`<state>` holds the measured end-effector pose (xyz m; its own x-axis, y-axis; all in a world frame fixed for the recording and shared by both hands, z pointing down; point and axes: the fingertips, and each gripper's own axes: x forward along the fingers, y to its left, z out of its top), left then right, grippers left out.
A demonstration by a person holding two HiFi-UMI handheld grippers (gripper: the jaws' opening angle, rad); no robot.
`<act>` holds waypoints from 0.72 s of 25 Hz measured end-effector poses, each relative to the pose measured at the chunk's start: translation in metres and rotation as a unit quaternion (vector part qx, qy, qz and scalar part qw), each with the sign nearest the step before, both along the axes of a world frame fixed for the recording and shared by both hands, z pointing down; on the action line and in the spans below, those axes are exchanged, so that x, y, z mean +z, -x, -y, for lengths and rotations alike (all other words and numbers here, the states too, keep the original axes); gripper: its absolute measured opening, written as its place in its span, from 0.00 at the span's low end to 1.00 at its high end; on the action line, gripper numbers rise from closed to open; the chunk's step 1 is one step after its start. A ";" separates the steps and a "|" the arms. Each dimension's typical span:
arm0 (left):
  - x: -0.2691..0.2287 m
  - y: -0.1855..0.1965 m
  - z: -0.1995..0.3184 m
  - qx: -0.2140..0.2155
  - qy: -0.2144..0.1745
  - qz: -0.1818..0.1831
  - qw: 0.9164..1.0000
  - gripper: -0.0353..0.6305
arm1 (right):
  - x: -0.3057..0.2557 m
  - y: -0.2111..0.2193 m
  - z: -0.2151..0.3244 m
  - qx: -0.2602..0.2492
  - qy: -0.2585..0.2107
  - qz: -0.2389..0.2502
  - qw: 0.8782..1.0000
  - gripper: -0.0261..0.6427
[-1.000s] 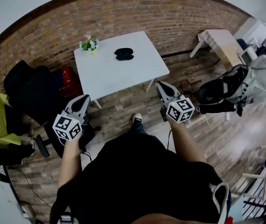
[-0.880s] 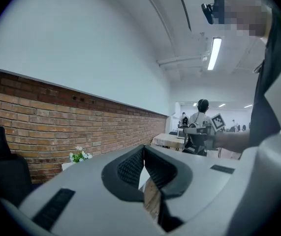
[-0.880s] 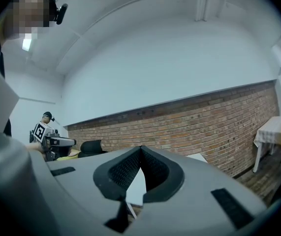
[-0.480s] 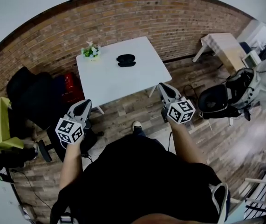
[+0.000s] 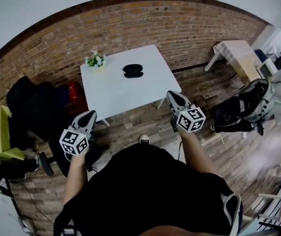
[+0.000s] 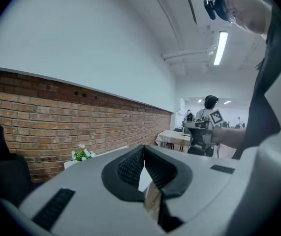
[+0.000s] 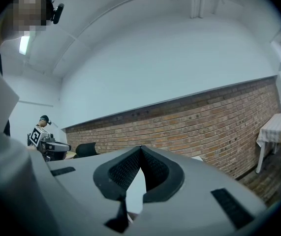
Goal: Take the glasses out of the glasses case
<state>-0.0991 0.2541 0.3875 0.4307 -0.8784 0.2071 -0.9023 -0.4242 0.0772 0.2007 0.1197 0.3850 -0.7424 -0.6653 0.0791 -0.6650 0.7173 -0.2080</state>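
A black glasses case (image 5: 133,71) lies shut on the white table (image 5: 115,87), towards its far side. No glasses show outside it. The person stands back from the table with both grippers held up short of its near edge. My left gripper (image 5: 88,115) is shut, with nothing between its tips. The left gripper view has the same gripper (image 6: 143,149) aimed level at the brick wall. My right gripper (image 5: 171,95) is shut and empty too. From its own camera, the right gripper (image 7: 140,149) points at the wall above the table.
A small pot of white flowers (image 5: 95,61) stands at the table's far left corner. A black chair (image 5: 32,107) and a red box (image 5: 74,92) sit left of the table. Another table (image 5: 238,50) and a seat (image 5: 243,107) are at the right.
The view has shifted a little and the table sits slightly nearer the middle. Both grippers have kept their height and stayed shut.
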 end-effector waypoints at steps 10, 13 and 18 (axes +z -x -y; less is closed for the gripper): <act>0.007 -0.002 0.017 -0.010 0.006 -0.001 1.000 0.07 | 0.009 0.000 0.025 -0.009 0.006 -0.008 1.000 0.06; 0.008 -0.003 0.027 -0.011 0.010 -0.003 1.000 0.07 | 0.006 -0.002 0.035 -0.009 0.006 -0.010 1.000 0.06; 0.009 -0.002 0.043 -0.009 0.013 0.000 1.000 0.07 | 0.009 -0.001 0.050 -0.010 0.009 -0.012 1.000 0.06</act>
<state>-0.0966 0.2110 0.3964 0.4157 -0.8797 0.2309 -0.9094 -0.4065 0.0881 0.2014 0.0699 0.3935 -0.7537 -0.6480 0.1098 -0.6551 0.7271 -0.2052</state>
